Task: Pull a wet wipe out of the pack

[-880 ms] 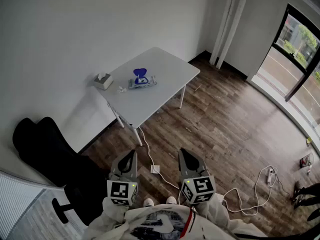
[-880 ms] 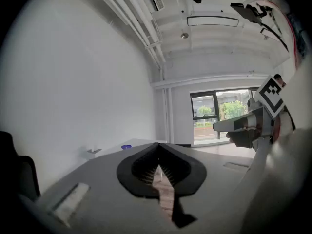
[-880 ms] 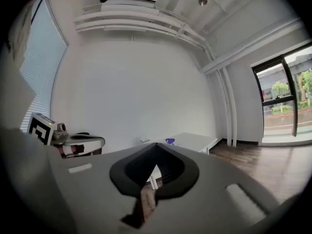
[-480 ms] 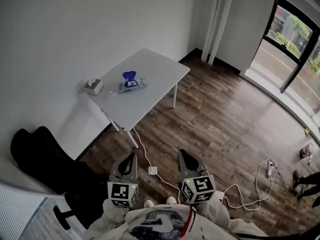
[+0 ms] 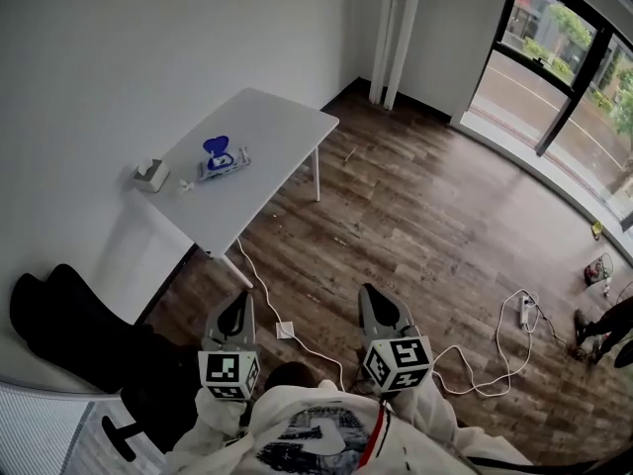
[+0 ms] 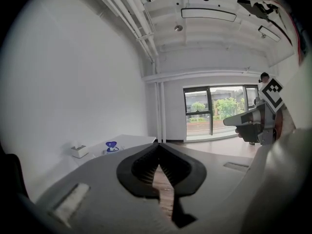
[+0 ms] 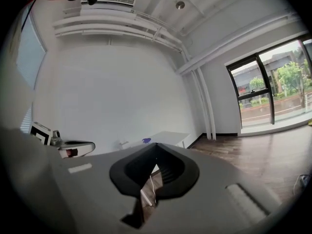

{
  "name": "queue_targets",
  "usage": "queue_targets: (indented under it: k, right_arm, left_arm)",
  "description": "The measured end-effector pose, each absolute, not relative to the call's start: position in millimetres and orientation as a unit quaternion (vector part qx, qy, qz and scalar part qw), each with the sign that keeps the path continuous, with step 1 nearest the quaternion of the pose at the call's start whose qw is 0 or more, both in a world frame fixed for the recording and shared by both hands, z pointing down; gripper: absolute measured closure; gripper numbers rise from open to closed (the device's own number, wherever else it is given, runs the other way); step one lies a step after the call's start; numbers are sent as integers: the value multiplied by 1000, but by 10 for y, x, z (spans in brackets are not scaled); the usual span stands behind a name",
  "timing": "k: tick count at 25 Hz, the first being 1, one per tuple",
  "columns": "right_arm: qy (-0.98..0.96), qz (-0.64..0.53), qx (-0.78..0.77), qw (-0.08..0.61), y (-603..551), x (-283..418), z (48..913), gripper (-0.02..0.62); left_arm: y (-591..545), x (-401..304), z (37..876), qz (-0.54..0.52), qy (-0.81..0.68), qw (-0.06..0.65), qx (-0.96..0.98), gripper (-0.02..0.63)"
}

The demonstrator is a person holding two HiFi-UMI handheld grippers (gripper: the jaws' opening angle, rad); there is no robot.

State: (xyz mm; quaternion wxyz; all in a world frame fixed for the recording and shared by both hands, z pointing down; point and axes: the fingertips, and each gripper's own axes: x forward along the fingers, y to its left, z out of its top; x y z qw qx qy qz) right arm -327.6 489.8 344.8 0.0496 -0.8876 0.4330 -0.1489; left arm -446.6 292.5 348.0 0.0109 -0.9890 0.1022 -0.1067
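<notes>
One table (image 5: 279,130), well away across the floor (image 5: 425,216). Left gripper (image 5: 238,301) and right gripper (image 5: 369,293) both closed, empty. Pack (image 5: 224,162) on the table's wall side, blue lid (image 5: 215,147) up. Close in first, then pin pack with one, open the other for the wipe.

White printed sweatshirt (image 5: 316,431), grey left tongs (image 5: 237,303) and right tongs (image 5: 372,297) bearing marker cubes (image 5: 228,374).
</notes>
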Motion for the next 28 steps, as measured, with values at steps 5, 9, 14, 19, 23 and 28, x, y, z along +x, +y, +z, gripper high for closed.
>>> queue_targets:
  k: [5, 9, 14, 19, 23, 28]
  right_arm:
    - [398, -130, -907, 55, 5252, -2998, 3354, 589]
    - [361, -154, -918, 59, 5526, -2797, 3495, 589]
    - [321, -190, -926, 49, 5673, -2520, 3810, 589]
    - [320, -212, -923, 21, 5414, -2004, 3854, 589]
    - [332, -230, -915, 6, 5009, -1573, 3909, 589]
    - [363, -230, -903, -15, 4398, -1074, 3875, 589]
  left_arm:
    - [3009, -4112, 3421, -103, 80, 26, -991, 601]
    - [3058, -3766, 3475, -113, 57, 31, -991, 601]
    - [3009, -3309, 3749, -126, 23, 35, -991, 601]
    - [2728, -2831, 3961, -150, 0, 33, -988, 601]
    - [2324, -2391, 4095, -159, 14, 3, -987, 601]
    - [1966, -1897, 4133, -160, 21, -14, -987, 601]
